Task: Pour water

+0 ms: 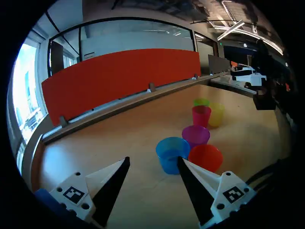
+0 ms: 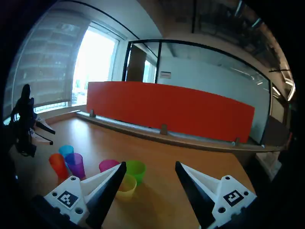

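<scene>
Several coloured plastic cups stand upright in a cluster on a wooden table (image 1: 114, 137). In the left gripper view a blue cup (image 1: 172, 153) is nearest, with an orange cup (image 1: 206, 157) and a purple cup (image 1: 195, 135) beside it; a pink cup (image 1: 201, 115), a yellow cup (image 1: 216, 114) and a green cup (image 1: 201, 102) stand farther back. My left gripper (image 1: 153, 160) is open and empty, just short of the blue cup. My right gripper (image 2: 150, 165) is open and empty above the table, with the green cup (image 2: 135, 170), yellow cup (image 2: 126, 187) and pink cup (image 2: 108, 165) at its left finger.
A long red divider panel (image 1: 122, 78) runs along the table's far edge, with a glass wall behind it. The other gripper (image 2: 26, 126) is a dark shape at the far left of the right gripper view. Bare tabletop (image 2: 198, 160) lies right of the cups.
</scene>
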{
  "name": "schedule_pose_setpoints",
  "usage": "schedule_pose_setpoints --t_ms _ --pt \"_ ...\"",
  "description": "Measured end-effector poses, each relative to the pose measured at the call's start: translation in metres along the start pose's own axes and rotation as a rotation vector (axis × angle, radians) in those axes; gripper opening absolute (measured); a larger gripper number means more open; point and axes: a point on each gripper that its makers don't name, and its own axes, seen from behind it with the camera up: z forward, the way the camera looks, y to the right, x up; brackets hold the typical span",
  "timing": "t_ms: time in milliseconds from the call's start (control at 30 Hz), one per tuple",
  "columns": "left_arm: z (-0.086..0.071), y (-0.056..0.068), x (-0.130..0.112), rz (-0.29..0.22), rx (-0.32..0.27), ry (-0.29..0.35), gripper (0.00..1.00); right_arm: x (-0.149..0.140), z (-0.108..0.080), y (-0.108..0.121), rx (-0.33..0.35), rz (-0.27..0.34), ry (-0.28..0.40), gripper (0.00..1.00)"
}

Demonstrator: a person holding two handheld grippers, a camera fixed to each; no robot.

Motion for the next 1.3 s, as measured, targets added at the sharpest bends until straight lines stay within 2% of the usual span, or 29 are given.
schedule_pose_setpoints --t_ms 233,433,800,1300 --pt "0.007 0.010 -0.009 0.031 -0.060 -0.063 0.91 -0.003 0.006 -0.006 0.046 -0.020 -0.062 0.99" --pt "0.013 0.017 -0.012 0.050 -0.098 -0.088 0.91 -0.006 0.012 -0.011 0.074 -0.043 -0.096 1.00" --pt "0.021 0.021 -0.023 0.069 -0.122 -0.122 0.91 -0.005 0.020 -0.011 0.087 -0.042 -0.113 0.99" --pt "0.028 0.031 -0.024 0.068 -0.174 -0.138 0.91 -0.006 0.028 -0.013 0.105 -0.070 -0.140 1.00"
